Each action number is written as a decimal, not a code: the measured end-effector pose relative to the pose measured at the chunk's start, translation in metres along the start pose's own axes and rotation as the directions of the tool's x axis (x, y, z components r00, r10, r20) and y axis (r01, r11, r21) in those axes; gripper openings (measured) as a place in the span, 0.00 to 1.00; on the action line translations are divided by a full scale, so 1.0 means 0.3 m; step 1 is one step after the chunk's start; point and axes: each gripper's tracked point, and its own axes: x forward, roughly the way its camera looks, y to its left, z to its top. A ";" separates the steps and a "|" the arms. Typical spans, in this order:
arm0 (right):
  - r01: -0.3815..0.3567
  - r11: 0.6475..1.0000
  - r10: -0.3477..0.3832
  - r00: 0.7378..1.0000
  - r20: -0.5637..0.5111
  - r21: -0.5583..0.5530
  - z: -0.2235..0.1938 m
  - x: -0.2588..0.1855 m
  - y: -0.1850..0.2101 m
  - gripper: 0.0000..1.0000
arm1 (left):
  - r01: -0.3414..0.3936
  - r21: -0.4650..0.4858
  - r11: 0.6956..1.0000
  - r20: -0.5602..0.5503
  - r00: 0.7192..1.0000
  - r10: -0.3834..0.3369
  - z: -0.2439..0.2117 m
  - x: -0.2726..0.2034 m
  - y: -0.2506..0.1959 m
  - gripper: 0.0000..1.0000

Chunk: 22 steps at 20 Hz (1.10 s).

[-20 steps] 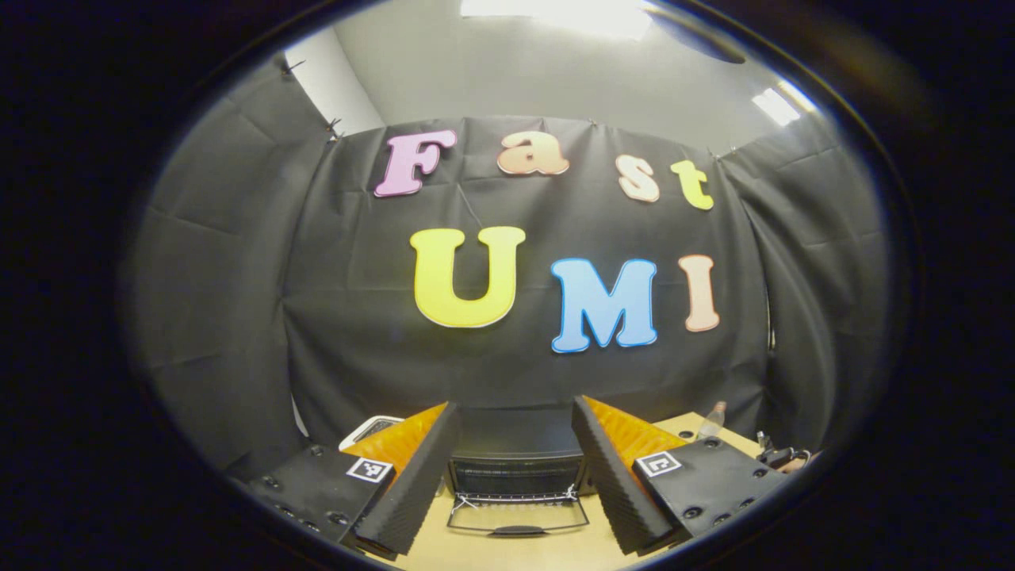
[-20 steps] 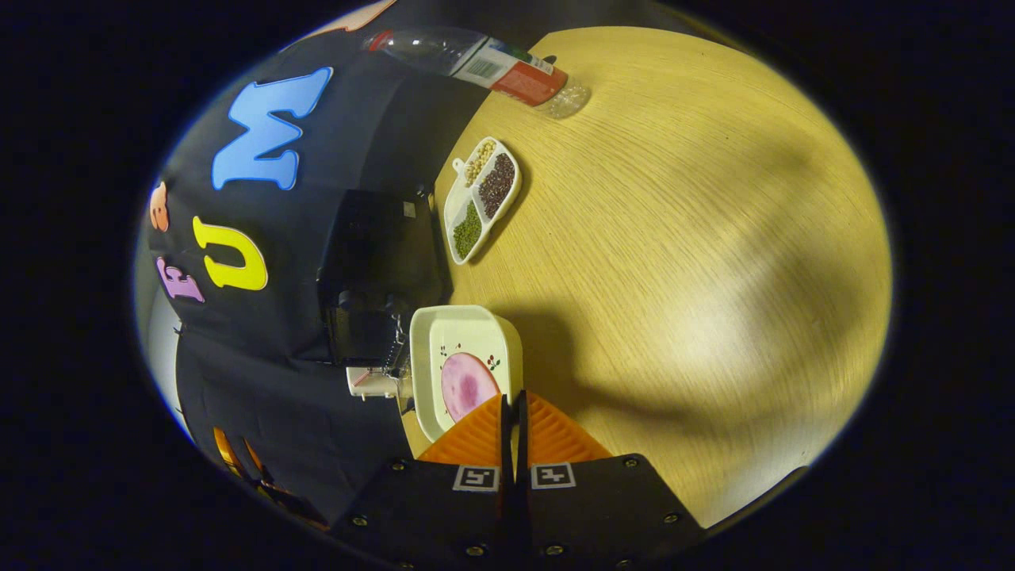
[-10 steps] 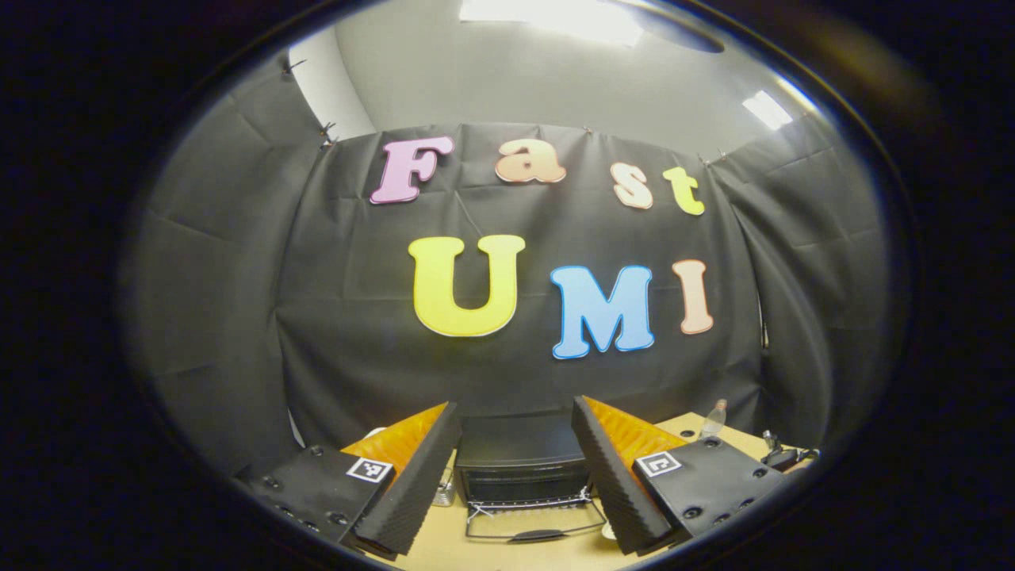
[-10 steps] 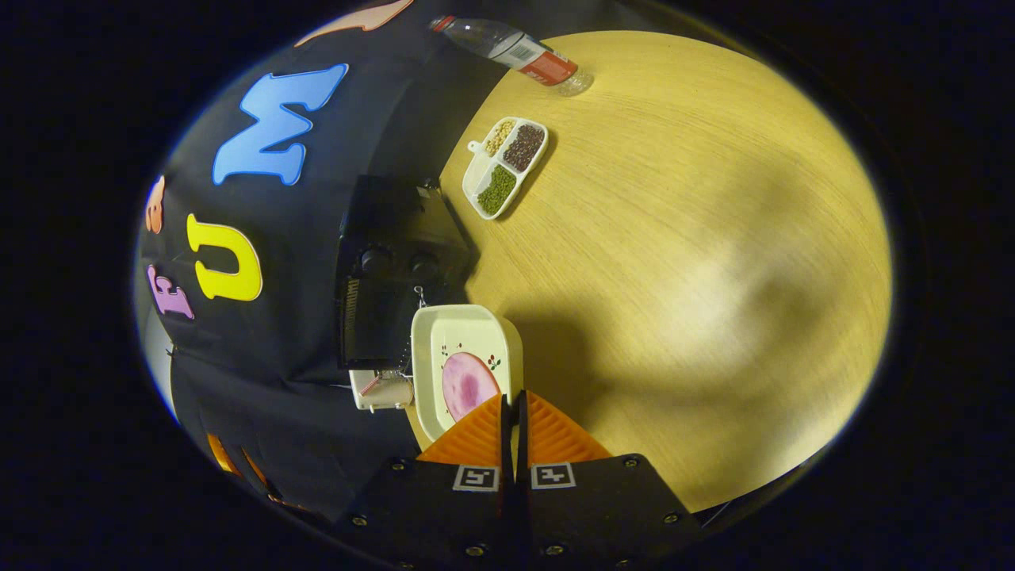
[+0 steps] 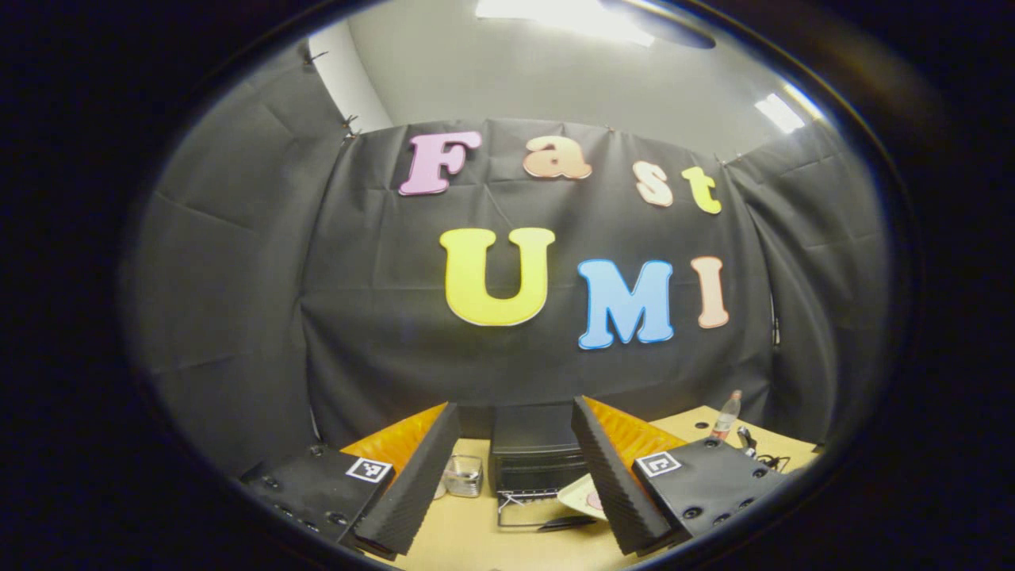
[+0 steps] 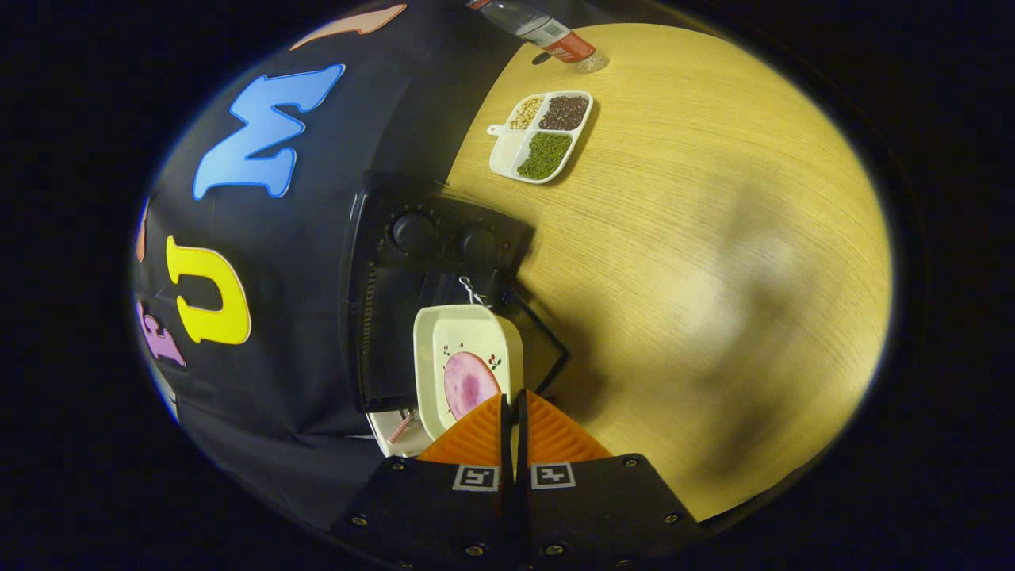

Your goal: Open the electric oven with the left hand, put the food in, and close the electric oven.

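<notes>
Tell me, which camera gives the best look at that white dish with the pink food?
The right gripper view: the dish sits large and near, pinched at its rim by the right claw. The left gripper view catches a sliver of it beside the oven.

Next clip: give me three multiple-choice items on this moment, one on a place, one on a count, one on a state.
1. Where is the dish held by the right gripper?
A. in front of the oven
B. beside the bottle
C. on the floor

2. How many filled compartments has the divided tray?
A. one
B. three
C. five

3. The oven door is:
A. shut
B. removed
C. open, lying down

Answers: 1 A, the dish overlaps the oven's front; 2 B, three piles show; 3 C, the left gripper view shows it folded down.
</notes>
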 end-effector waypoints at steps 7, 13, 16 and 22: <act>0.035 0.973 -0.065 0.990 0.124 0.230 -0.014 0.227 0.145 0.01 | -0.111 0.010 0.994 -0.044 0.993 0.111 -0.047 -0.068 0.185 1.00; -0.026 0.945 -0.052 0.972 0.228 0.327 -0.014 0.400 0.260 0.01 | -0.186 0.028 0.982 -0.067 0.980 0.188 -0.064 -0.088 0.287 0.96; -0.040 0.932 -0.062 0.962 0.266 0.359 0.011 0.466 0.287 0.01 | -0.214 0.037 0.976 -0.081 0.973 0.216 -0.081 -0.095 0.324 0.93; -0.127 0.916 0.004 0.951 0.309 0.380 0.056 0.566 0.358 0.03 | -0.246 0.034 0.969 -0.110 0.962 0.248 -0.104 -0.083 0.347 0.96</act>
